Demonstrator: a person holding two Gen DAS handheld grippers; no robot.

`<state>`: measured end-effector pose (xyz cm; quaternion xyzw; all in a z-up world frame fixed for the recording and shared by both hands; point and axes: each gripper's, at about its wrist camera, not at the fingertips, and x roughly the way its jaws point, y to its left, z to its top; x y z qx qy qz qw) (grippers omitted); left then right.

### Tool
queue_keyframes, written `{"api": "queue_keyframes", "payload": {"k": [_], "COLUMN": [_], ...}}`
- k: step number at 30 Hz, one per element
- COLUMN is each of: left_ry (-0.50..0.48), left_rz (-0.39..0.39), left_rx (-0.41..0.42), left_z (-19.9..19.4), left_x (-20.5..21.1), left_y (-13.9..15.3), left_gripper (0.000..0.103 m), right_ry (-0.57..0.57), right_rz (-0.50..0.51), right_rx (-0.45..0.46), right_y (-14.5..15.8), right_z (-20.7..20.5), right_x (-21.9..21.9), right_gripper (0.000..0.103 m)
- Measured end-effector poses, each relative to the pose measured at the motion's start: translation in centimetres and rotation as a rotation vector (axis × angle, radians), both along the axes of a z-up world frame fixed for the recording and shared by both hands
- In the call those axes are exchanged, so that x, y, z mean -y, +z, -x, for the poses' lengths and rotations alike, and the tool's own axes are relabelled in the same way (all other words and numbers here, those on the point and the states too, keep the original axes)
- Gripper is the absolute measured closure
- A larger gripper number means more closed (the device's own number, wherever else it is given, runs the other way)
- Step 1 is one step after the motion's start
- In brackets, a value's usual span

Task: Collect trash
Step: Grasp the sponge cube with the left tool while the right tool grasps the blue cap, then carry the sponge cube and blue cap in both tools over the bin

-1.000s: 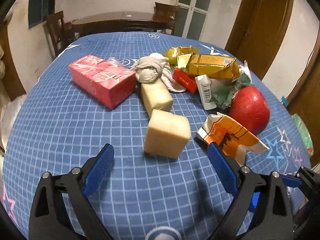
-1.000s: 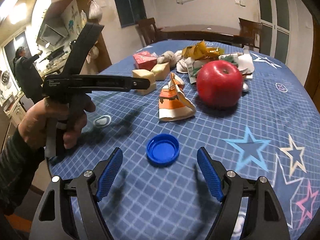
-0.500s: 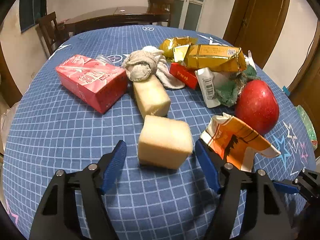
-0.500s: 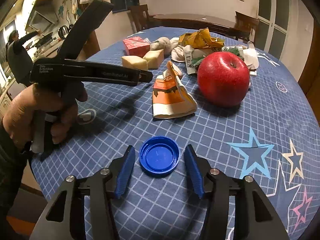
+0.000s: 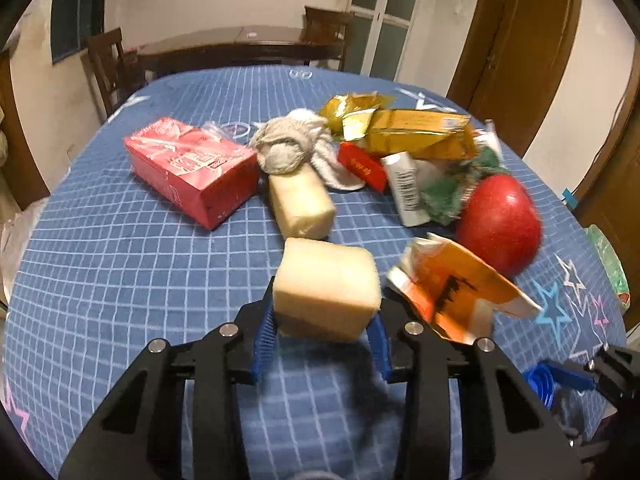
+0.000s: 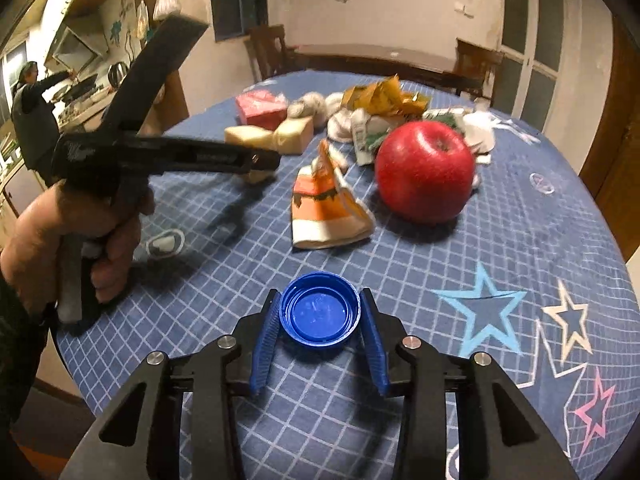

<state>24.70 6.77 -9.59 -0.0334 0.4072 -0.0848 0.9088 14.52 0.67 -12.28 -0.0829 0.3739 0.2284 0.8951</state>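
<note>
Left tongs (image 5: 322, 332), just closing, clamped on pale yellow foam block (image 5: 326, 286) near front of blue checked counter (image 5: 120, 280). Right tongs (image 6: 319, 334), also just closing, pinching round blue plastic bottle cap (image 6: 319, 314) at counter's near edge, before crumpled orange paper carton (image 6: 326, 214) and red apple (image 6: 424, 172).

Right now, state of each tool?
Left tool: jaws just closed, clamped on the yellow foam block.
Right tool: jaws just closed, pinching the blue cap.
</note>
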Motion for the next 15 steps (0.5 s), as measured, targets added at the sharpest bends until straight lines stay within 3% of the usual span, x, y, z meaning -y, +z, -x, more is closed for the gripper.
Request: {"api": "queue_keyframes", "payload": {"k": [6, 15], "left_ry": [0.001, 0.018], "left_rz": [-0.003, -0.027], "left_rx": [0.105, 0.328], "left_z": [4.6, 12.1], "left_x": [1.6, 5.1], "left_y": [2.0, 6.8], "left_gripper": [0.065, 0.065], "right_ry": [-0.053, -0.186], "right_rz": [-0.035, -0.118], "right_rx": [0.123, 0.338], "right_y": [1.6, 5.9], "right_z": [2.0, 5.5], "right_x": [1.3, 5.2], "right_gripper": [0.062, 0.062]}}
